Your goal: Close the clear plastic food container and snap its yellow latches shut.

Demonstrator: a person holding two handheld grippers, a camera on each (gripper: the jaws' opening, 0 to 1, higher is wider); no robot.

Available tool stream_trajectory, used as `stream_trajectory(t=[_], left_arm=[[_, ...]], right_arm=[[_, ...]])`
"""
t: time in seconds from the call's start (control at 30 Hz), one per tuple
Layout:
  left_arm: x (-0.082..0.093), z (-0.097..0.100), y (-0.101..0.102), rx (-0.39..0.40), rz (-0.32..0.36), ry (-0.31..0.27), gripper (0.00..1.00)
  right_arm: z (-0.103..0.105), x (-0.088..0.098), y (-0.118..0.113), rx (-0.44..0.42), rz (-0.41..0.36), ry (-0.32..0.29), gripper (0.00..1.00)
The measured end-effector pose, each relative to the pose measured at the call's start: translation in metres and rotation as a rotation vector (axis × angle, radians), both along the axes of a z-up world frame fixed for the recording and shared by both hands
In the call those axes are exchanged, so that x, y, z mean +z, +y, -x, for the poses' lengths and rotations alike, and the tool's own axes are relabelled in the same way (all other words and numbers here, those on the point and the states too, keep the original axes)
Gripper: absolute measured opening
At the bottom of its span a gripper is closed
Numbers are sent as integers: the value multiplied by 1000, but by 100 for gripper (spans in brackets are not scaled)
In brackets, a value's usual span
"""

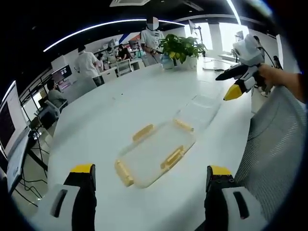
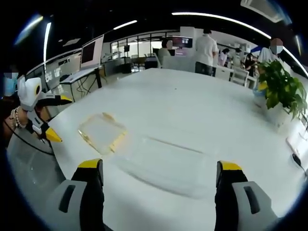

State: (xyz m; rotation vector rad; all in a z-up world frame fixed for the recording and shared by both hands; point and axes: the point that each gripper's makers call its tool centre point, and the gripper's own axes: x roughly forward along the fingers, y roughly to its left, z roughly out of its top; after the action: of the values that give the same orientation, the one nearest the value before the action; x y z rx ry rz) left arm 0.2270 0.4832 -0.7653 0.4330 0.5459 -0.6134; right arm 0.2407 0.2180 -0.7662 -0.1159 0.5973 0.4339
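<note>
two parts lie apart on the white desk (image 1: pixel 106 120): the lid (image 1: pixel 154 156) with its yellow latches (image 1: pixel 172 158), and just beside it the clear box (image 1: pixel 199 110) (faint against the white). both the left tongs (image 1: pixel 151 180) and right tongs (image 2: pixel 159 175) hover spread, holding nothing. closing has not begun; next, the lid likely needs lifting and squaring over the box.

bright ceiling strips (image 1: pixel 96 26) — window glare | fisheye edges — soft blur

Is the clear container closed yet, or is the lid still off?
Still off. The clear lid with yellow latches lies flat on the white table, beside the clear plastic container base, not on it.
</note>
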Motion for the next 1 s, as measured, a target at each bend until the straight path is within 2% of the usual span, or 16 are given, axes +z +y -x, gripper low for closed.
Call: stream_trajectory(t=[0.6,0.73,0.9,1.0], left_arm=[[-7,4,-2,-13,2,34,94],[-7,8,-12,-36,63,73,97],[-5,6,-7,-42,50,65,99],[-8,9,-3,-50,76,109,99]], right_arm=[[2,-3,5,23,5,15,95],[3,-2,8,30,-13,18,95],[4,2,12,40,-12,14,97],[2,12,19,69,-39,-10,98]])
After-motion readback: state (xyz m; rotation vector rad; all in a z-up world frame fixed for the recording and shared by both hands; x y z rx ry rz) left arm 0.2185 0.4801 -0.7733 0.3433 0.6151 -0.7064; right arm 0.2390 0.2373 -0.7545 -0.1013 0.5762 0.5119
